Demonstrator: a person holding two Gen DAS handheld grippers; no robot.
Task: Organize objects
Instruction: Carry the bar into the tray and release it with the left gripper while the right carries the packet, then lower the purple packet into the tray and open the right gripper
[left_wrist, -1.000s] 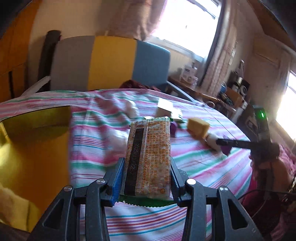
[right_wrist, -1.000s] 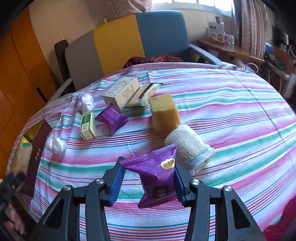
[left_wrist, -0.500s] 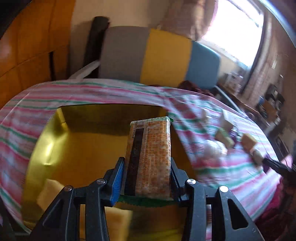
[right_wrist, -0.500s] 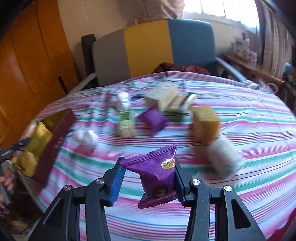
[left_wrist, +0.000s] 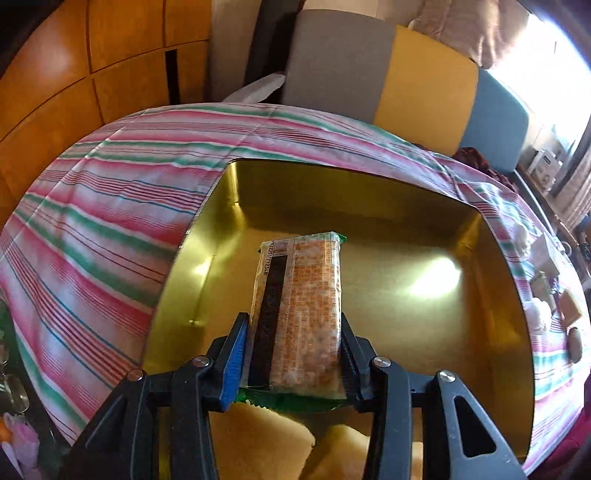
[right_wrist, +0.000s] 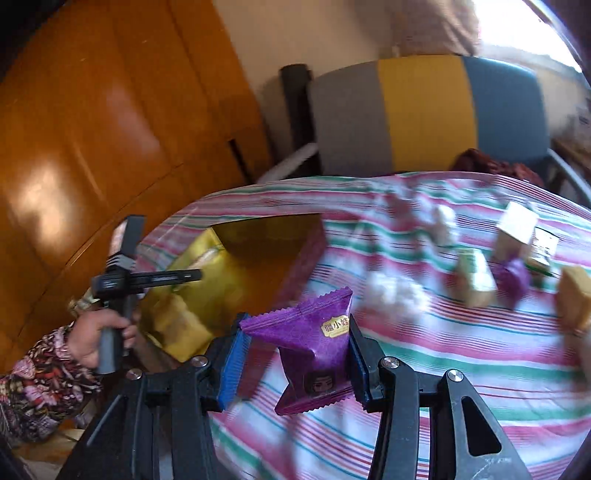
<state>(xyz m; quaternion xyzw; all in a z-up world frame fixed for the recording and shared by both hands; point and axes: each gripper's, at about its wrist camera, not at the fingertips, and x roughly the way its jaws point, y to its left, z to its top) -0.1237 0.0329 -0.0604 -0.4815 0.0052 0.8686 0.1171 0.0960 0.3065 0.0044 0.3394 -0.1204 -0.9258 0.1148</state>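
Striped tablecloth (left_wrist: 92, 221) carries a gold metal tin (left_wrist: 406, 206) mid-frame; left gripper (left_wrist: 291, 354) grasps an orange rectangular cracker packet (left_wrist: 303, 306) above it, right gripper (right_wrist: 295, 354) clamps a purple foil snack pouch (right_wrist: 314, 339).

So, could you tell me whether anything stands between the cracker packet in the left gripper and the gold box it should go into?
Nothing visible does. The left gripper holds the cracker packet over the open gold box, whose floor ahead is bare. Yellow sponge pieces lie at the near end, below the gripper.
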